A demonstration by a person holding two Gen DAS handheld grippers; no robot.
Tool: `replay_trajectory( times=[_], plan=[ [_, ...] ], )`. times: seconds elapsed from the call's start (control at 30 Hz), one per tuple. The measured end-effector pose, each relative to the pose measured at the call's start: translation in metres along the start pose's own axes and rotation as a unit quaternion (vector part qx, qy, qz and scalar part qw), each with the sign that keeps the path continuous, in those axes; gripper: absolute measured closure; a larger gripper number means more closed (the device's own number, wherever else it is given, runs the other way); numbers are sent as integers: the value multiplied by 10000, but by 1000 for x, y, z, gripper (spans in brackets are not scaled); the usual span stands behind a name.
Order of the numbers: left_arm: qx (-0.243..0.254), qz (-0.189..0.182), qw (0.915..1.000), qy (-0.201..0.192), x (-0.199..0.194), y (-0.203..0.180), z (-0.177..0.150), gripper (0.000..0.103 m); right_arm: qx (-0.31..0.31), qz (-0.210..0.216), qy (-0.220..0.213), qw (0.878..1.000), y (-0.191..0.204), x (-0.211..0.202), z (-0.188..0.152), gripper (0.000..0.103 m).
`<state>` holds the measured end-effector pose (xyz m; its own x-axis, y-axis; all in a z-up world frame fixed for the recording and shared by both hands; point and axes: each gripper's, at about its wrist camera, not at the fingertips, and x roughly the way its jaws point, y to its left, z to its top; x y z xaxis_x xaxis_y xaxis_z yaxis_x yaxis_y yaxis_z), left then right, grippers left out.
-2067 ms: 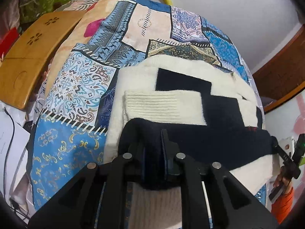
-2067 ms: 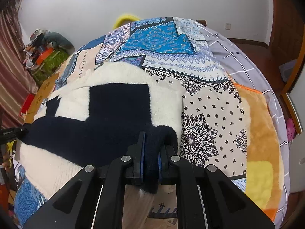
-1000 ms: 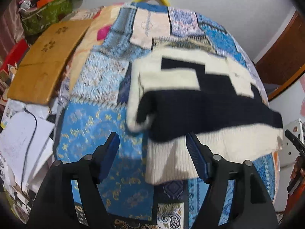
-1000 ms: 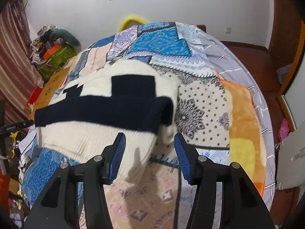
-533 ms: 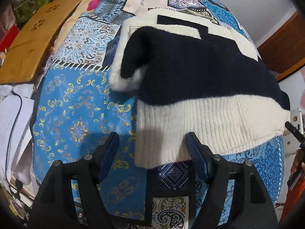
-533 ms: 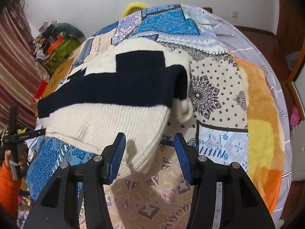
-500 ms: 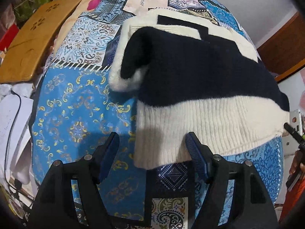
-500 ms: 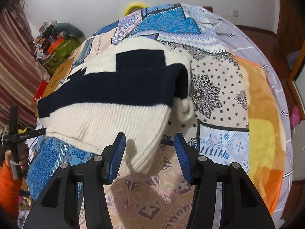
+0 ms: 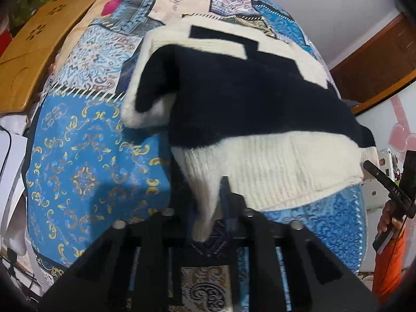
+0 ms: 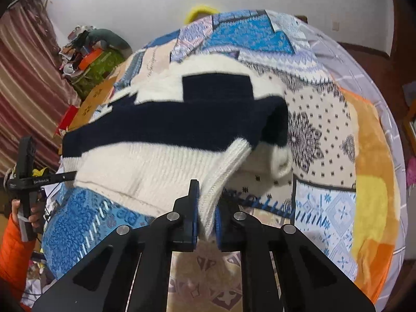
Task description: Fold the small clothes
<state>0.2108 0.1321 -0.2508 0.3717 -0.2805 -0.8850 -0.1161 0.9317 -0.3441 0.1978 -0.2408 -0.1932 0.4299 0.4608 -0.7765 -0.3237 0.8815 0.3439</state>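
The sweater (image 9: 241, 109), cream with a wide navy band, lies partly folded on the patchwork quilt (image 9: 85, 161) that covers the bed. Its ribbed cream hem faces the person, and a sleeve end curls out at each side.

The left gripper (image 9: 208, 205) is closing on the hem's left corner; a tongue of cream knit hangs down between its fingers and looks pinched. The right gripper (image 10: 206, 208) is pressed together on the hem's right corner, with the ribbed edge bunched between its blue pads. In the right view the other hand (image 10: 23, 208), in an orange sleeve, grips its tool at the far left edge.

So both near corners are in hand, and the step looks like carrying the hem up and over toward the collar. To do it well, I would say the two corners should rise together and level, so the hem stays straight and taut between them. The knit is thick and soft, and it will likely sag in the middle if the hands drift inward. The left pinch seems to hold only a thin bit of cloth, so a slow lift is wiser than a jerk. The loose sleeve ends may drag out of the fold, and laying the hem down square on the navy band should keep them tucked.
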Motion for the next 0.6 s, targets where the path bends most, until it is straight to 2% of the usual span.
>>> replay_trajectory(
  times=[0.17, 0.43, 0.6],
  plan=[
    [39, -103, 9996, -272, -18, -12, 11, 92, -191, 20, -232, 9995, 7, -10, 17, 96],
    [240, -179, 9929, -1151, -70, -32, 49, 96, -353, -107, -722, 9967, 14, -22, 55, 96],
    [123, -128, 9907, -1351, -80, -32, 79, 96, -275, -191, -945, 9950, 10, -23, 80, 96]
  ],
)
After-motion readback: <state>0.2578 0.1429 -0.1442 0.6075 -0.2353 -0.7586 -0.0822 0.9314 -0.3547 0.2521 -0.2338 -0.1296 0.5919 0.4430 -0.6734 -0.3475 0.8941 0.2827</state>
